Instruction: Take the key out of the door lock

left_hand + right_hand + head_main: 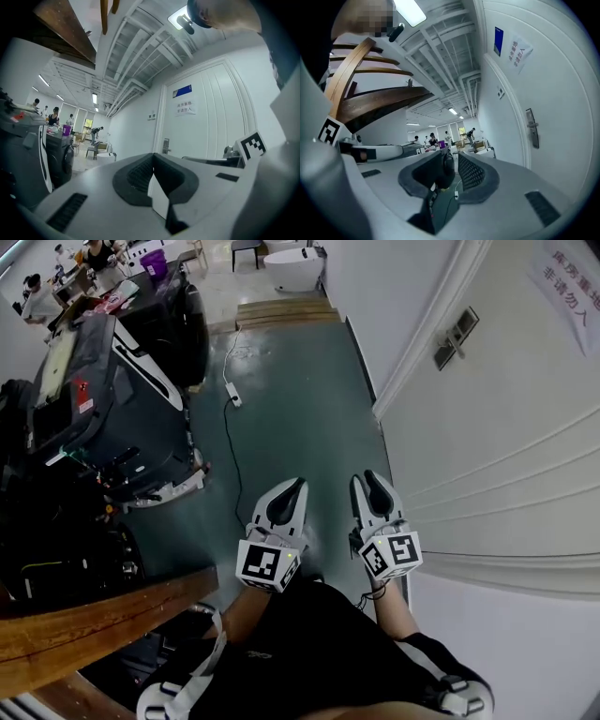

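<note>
The door lock (531,127) sits on the white door (506,427) at about 1 o'clock from my grippers, well apart from them. Any key in it is too small for me to make out, so I judge the risk is closing beside the key rather than on it, or pulling it askew so it binds. Both grippers hang low before the person's torso (309,634), side by side, pointing to 12 o'clock over the green floor (281,409): the left gripper (298,486) has its jaws tip to tip on nothing, while the right gripper (364,478) has its jaws slightly apart with nothing between them.
</note>
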